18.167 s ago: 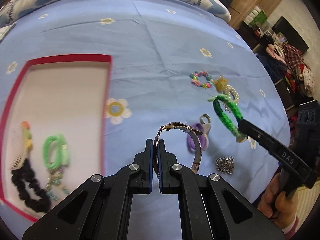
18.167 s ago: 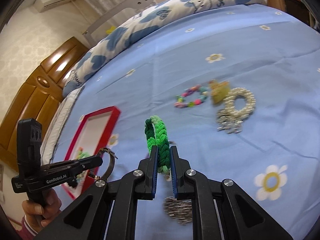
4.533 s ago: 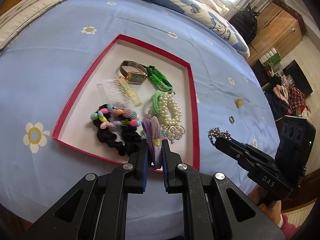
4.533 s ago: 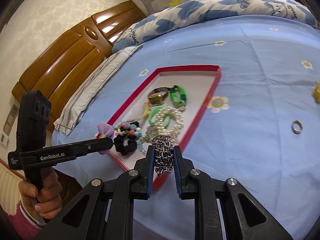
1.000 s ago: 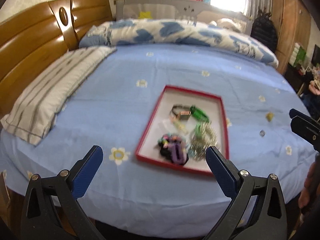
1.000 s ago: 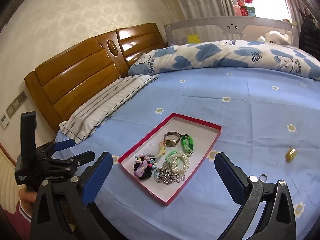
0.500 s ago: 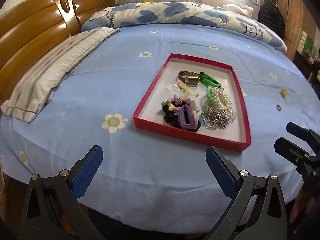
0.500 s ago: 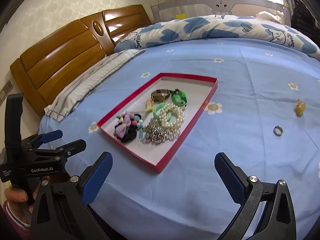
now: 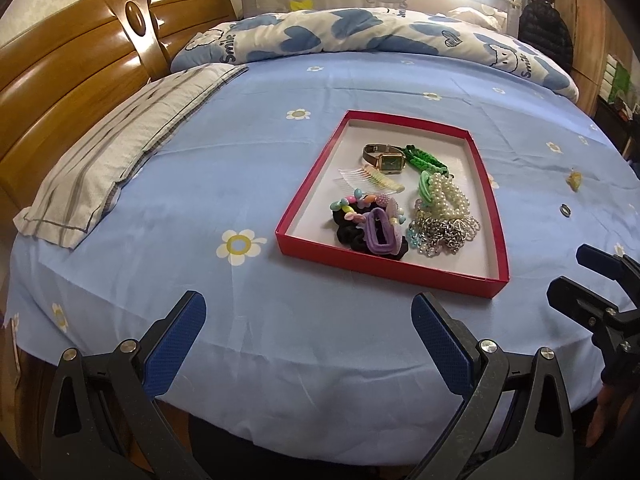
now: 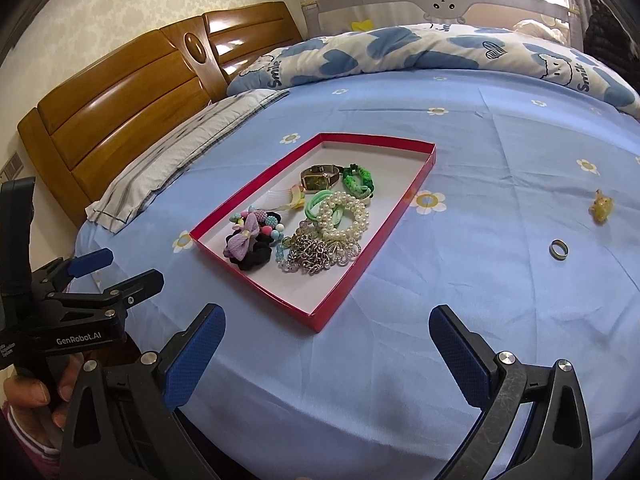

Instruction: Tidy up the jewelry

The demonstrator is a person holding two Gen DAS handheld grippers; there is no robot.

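Note:
A red tray (image 9: 384, 270) (image 10: 336, 300) lies on the blue bedsheet. It holds a watch (image 9: 386, 160), a green braided bracelet (image 9: 424, 159), a comb (image 9: 372, 178), pearl bracelets (image 9: 448, 198), a silver chain (image 9: 446, 236), a purple scrunchie (image 9: 382, 234) and bead pieces. A ring (image 10: 558, 249) (image 9: 565, 210) and a yellow charm (image 10: 601, 207) (image 9: 575, 179) lie on the sheet to the right of the tray. My left gripper (image 9: 308, 338) and right gripper (image 10: 326, 354) are wide open and empty, held back at the bed's near edge.
A striped pillow (image 9: 120, 148) lies left, by the wooden headboard (image 9: 60, 76). A blue-and-white quilt (image 9: 360, 36) lies along the far side. A dark wardrobe and clutter stand at the far right.
Since 4.5 s ago both grippers let go of the scrunchie and chain in the tray and opened. Over the last second both have moved slightly closer to the bed.

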